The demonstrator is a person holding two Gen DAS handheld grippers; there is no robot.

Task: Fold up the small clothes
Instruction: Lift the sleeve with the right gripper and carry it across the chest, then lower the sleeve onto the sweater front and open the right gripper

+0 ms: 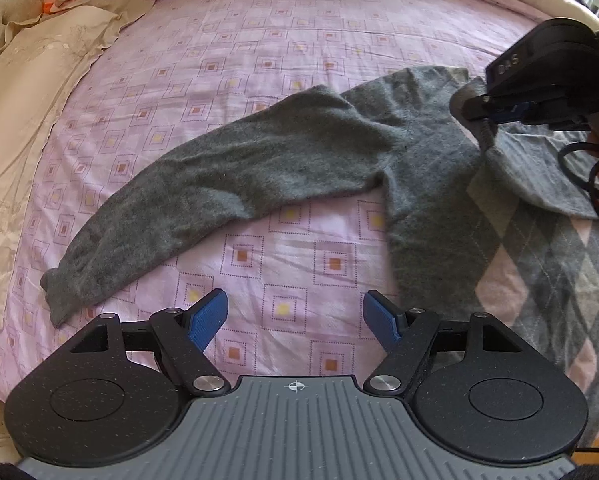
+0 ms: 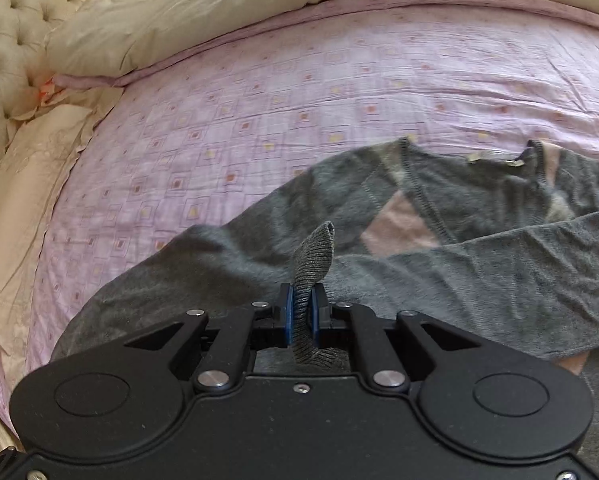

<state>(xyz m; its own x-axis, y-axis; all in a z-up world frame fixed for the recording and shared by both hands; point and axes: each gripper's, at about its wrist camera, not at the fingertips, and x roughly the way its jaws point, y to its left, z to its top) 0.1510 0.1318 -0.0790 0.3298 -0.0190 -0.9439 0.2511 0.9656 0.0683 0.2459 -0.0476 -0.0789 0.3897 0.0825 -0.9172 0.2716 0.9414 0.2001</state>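
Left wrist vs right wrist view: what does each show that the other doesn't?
Left wrist only: the open left gripper over bare sheet, and the sweater's left sleeve stretched flat to its cuff.

Right wrist only: the V-neck collar with its label, and the tufted headboard.

Both: the grey argyle sweater, the pink bedsheet, and the right gripper shut on a ribbed cuff.

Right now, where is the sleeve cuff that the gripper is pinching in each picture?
Left wrist view: the ribbed cuff is at the right edge, hanging from the right gripper.
Right wrist view: it is at lower middle, clamped upright between the blue pads.
Shared landmark: the pink diamond on the grey sweater.
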